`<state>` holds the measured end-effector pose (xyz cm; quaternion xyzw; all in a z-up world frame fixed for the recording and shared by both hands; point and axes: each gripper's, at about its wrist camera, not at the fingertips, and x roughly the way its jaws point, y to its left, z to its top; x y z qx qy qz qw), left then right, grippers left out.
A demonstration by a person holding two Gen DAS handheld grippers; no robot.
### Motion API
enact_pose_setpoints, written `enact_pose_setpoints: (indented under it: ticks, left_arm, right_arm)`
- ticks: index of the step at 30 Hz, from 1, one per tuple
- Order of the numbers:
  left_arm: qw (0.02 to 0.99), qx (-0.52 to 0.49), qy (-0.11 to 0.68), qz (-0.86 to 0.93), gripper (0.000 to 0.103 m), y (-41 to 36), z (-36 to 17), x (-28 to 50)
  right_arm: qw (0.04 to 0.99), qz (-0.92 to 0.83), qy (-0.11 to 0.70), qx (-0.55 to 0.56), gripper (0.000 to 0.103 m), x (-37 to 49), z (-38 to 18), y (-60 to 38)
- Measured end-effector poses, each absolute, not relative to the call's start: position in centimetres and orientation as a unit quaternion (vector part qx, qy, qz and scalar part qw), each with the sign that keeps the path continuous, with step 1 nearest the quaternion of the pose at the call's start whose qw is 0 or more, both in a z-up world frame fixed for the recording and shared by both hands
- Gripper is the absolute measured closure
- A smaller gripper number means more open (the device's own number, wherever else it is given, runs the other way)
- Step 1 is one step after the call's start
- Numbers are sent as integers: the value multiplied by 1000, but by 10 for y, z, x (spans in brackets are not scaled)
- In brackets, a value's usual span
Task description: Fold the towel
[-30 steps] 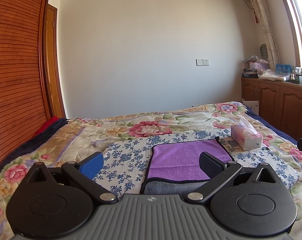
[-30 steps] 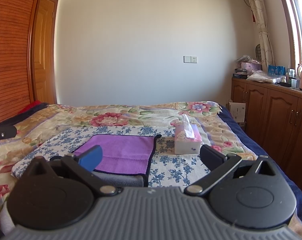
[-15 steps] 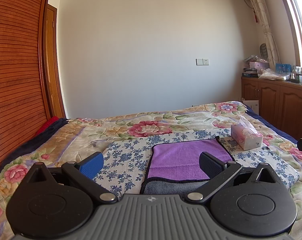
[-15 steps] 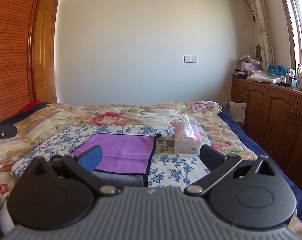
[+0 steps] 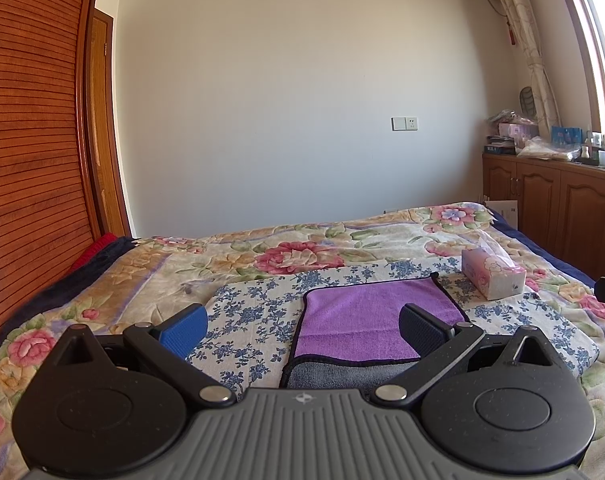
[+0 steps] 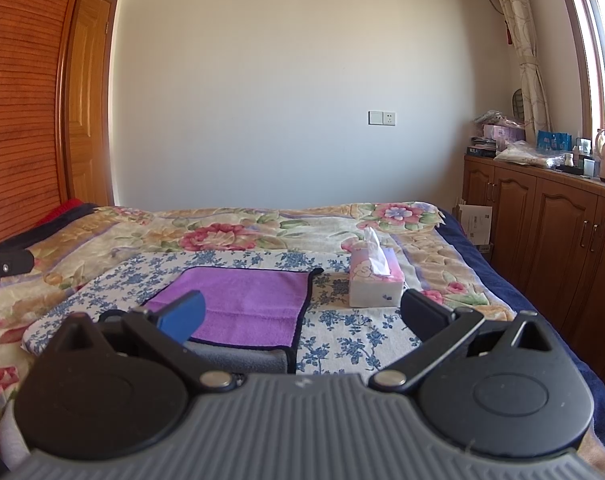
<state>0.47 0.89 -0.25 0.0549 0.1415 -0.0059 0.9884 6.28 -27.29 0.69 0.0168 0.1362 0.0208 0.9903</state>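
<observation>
A purple towel (image 5: 362,316) with a black hem lies flat on a blue-flowered white cloth (image 5: 254,312) on the bed. Its near edge is turned over and shows a grey underside (image 5: 342,374). It also shows in the right wrist view (image 6: 246,304). My left gripper (image 5: 302,328) is open and empty, held above the towel's near left part. My right gripper (image 6: 302,316) is open and empty, held above the towel's near right corner. Neither touches the towel.
A pink and white tissue box (image 5: 492,278) stands just right of the towel, also in the right wrist view (image 6: 374,280). A floral quilt (image 5: 294,252) covers the bed. Wooden cabinets (image 6: 542,232) line the right wall. A slatted wooden wardrobe (image 5: 26,160) stands left.
</observation>
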Motion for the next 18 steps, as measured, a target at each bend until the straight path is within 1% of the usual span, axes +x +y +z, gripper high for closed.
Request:
enact_pose_setpoints:
  ticks: [18]
  left_arm:
    - [989, 53, 142, -4, 0, 7, -3, 1]
  right_arm:
    - [990, 22, 136, 15, 0, 62, 8, -272]
